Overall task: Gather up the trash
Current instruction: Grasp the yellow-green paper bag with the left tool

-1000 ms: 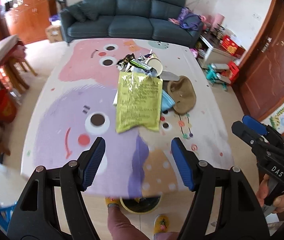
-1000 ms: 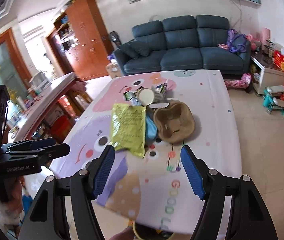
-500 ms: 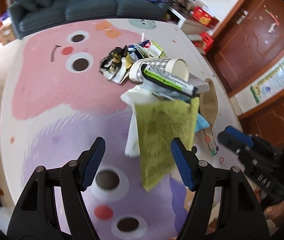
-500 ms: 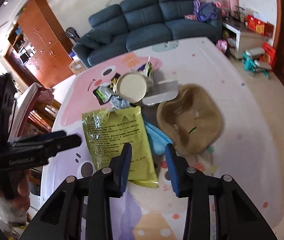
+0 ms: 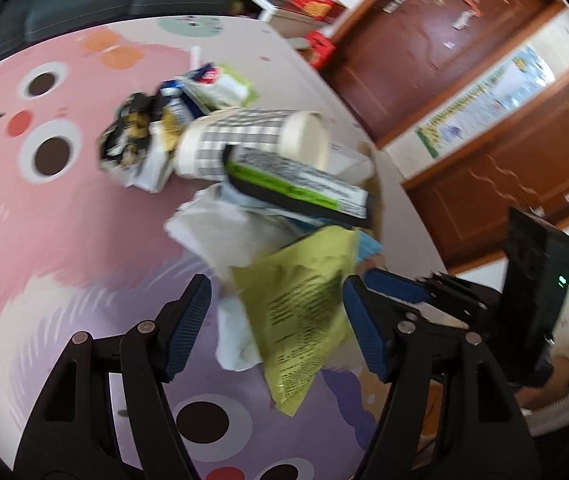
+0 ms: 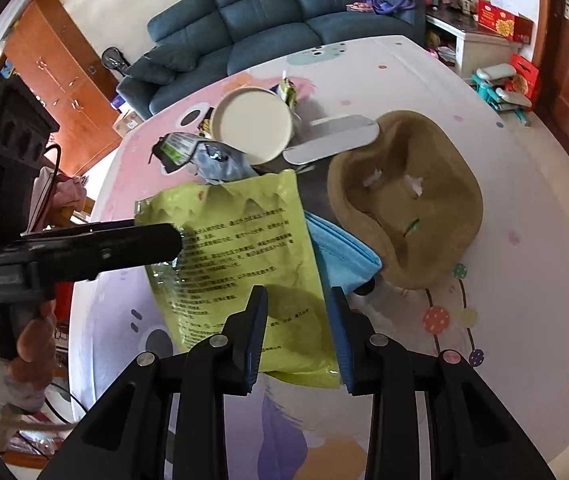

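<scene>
Between the blue pads of the right hand-held gripper (image 6: 297,336), whose jaws are drawn narrow but not yet pinched, lies the near edge of the yellow-green snack bag (image 6: 240,248), flat on the tabletop (image 6: 524,280). Just to its right a blue cloth-like piece (image 6: 340,252) peeks from under the bag, and beyond that sits a brown moulded tray (image 6: 408,200). Ahead of the bag are a crumpled silvery wrapper (image 6: 220,162), a checked paper cup (image 6: 250,124) on its side and a flat grey strip (image 6: 332,142). The left hand-held gripper (image 5: 274,322) hovers to the left with its jaws wide, straddling the same bag and a white tissue (image 5: 220,240); a green-and-black wrapper (image 5: 296,186) rests above them. The risk, as I judge it, is a thin film bag lying flush: the pads may close on air or slide off, or both grippers may tug it at once and drag the tissue and the blue piece along.
</scene>
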`<state>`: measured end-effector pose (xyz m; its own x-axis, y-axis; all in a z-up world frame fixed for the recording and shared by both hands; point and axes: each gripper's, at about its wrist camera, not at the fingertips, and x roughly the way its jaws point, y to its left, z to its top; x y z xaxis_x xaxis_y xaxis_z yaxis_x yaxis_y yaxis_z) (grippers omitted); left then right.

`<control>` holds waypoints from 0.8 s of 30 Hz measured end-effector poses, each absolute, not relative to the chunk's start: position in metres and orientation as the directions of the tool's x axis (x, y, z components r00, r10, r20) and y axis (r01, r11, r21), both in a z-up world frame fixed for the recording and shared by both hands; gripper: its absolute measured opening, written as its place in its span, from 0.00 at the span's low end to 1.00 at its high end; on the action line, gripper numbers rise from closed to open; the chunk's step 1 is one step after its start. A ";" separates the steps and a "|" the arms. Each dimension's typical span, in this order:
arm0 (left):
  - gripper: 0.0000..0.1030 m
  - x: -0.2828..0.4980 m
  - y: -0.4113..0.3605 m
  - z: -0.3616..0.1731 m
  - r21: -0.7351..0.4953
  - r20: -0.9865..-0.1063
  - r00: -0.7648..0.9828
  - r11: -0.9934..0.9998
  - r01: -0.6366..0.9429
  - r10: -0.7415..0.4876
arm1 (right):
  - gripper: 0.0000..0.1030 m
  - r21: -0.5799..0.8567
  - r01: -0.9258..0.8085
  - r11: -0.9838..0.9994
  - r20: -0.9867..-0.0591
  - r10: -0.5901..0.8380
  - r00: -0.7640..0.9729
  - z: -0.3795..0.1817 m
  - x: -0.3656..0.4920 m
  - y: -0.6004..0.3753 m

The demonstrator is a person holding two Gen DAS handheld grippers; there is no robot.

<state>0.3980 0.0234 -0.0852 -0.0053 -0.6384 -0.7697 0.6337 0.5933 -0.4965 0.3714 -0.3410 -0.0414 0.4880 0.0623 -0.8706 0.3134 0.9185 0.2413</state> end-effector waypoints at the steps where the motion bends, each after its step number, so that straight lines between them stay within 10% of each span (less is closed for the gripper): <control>1: 0.61 0.397 0.022 -0.084 -0.495 -0.768 -0.018 0.576 0.651 -0.640 | 0.31 0.238 0.321 0.917 -0.871 0.055 0.488 -0.043 0.372 -0.341; 7: 0.43 0.381 0.021 -0.069 -0.496 -0.755 -0.063 0.506 0.705 -0.653 | 0.31 0.235 0.350 0.907 -0.873 0.039 0.485 -0.048 0.370 -0.346; 24: 0.43 0.345 0.022 -0.039 -0.408 -0.779 -0.002 0.506 0.760 -0.626 | 0.31 0.256 0.335 0.907 -0.869 0.065 0.490 -0.046 0.355 -0.353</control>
